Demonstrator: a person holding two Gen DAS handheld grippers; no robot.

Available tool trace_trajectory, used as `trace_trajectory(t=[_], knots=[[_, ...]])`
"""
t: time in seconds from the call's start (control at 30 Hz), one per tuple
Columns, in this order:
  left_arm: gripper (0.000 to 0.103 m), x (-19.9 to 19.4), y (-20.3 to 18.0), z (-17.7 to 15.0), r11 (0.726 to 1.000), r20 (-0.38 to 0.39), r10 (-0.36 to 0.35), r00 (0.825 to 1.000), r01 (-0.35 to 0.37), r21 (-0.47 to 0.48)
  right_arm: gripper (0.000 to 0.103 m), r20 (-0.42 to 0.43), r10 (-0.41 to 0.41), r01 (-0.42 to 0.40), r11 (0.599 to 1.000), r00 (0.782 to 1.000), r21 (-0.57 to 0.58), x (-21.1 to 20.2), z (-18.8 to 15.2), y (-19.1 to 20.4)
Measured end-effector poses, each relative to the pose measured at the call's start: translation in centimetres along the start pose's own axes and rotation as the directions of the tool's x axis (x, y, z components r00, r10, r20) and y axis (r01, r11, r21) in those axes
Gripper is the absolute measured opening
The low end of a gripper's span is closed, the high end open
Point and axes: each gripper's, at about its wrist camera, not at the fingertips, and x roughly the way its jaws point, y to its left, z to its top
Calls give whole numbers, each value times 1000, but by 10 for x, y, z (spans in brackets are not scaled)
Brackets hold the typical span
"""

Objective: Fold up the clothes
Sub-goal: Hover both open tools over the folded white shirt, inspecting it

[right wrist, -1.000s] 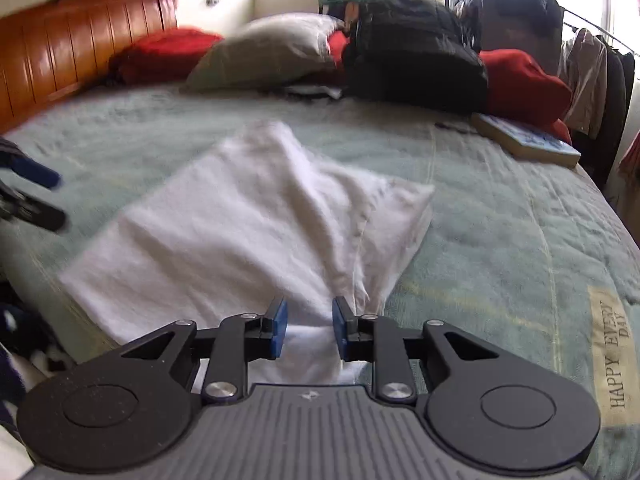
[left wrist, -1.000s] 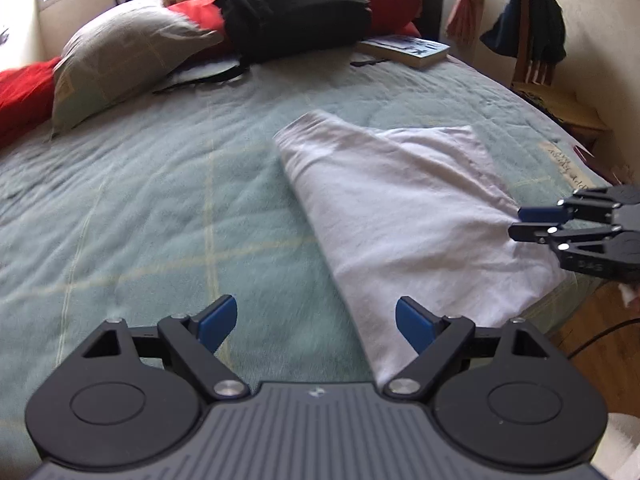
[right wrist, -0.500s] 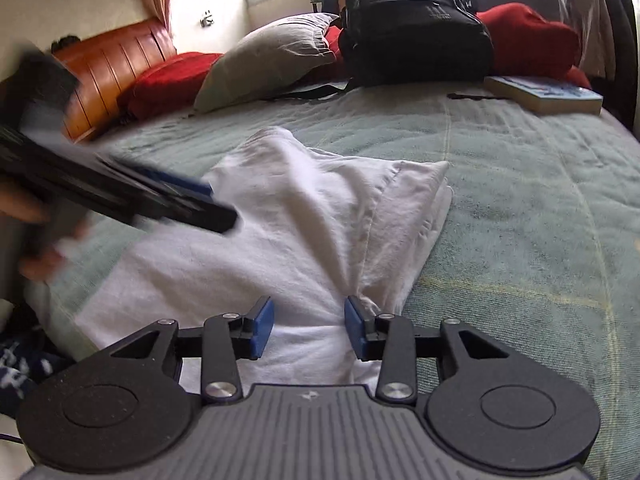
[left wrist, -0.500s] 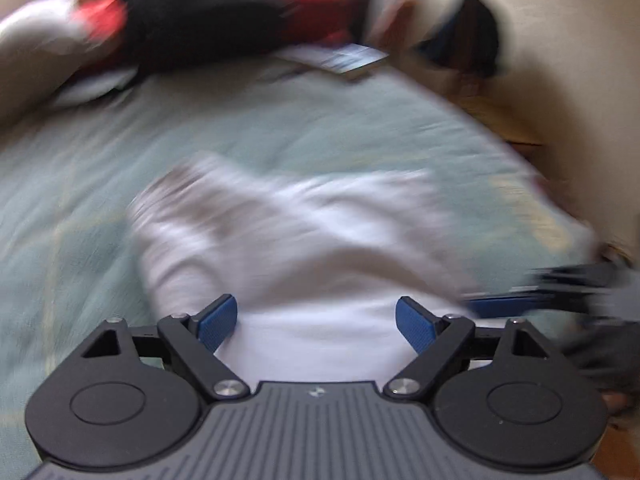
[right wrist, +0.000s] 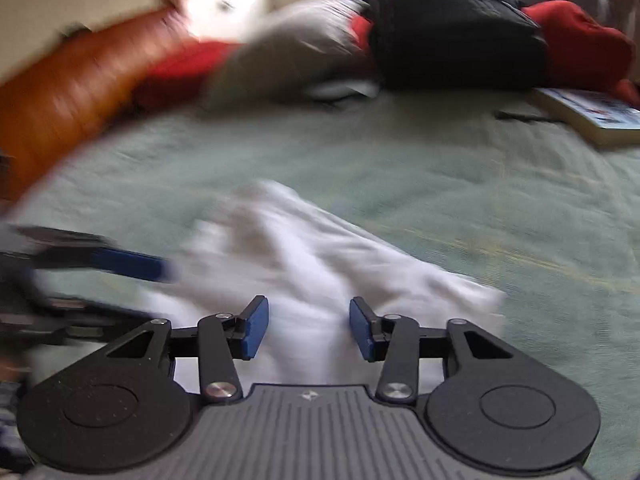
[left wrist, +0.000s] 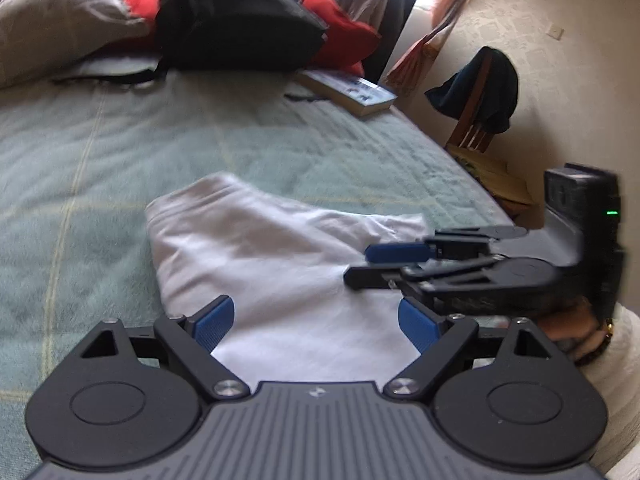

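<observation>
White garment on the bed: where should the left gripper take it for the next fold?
Probably the near hem of the white garment, approached from the near bed edge. It lies flat and folded, its edge just beyond the opening left gripper, which holds nothing.

white garment folded on bed

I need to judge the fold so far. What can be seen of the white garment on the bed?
The white garment looks like soft, thin cotton, partly folded with creased layers and a rounded far corner. It lies flat near the edge of the green bedspread. Neither the left claw nor the right claw visibly grips it; both are opening above it.
</observation>
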Motion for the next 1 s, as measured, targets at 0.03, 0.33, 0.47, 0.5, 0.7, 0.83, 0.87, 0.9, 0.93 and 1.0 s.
trace_trajectory(t=[0.03,0.33,0.47,0.5,0.7,0.83,0.87,0.9,0.93,1.0], knots=[[89,1,2,0,1000,-4,3,1000,-3,3,47,11,-13,13,1000,1000,16,0,-1,-6],[88,39,22,20,1000,35,16,999,-16,-6,28,36,-61,57,993,997,101,-8,-9,-25],[89,16,3,27,993,74,78,994,-84,85,31,44,-42,35,989,998,143,-13,-9,-28],[90,10,-2,25,991,61,69,996,-76,108,35,45,-34,27,989,998,148,-15,-8,-28],[90,-24,-19,-3,985,18,112,994,-114,133,47,50,39,-43,995,998,89,-27,15,-10],[91,-50,-9,-11,962,52,268,962,-271,42,48,23,100,-101,994,995,49,-18,38,6],[91,-55,-5,-12,957,53,289,956,-290,15,49,3,125,-125,991,992,49,-11,42,10],[91,-60,-1,-13,954,55,299,953,-299,-6,49,-17,151,-150,988,988,49,-4,47,14],[91,-64,2,-14,953,60,302,951,-301,-20,50,-37,187,-184,981,982,57,6,51,17],[91,-71,6,-18,953,65,303,951,-301,-41,51,-78,247,-241,967,966,78,27,56,21]])
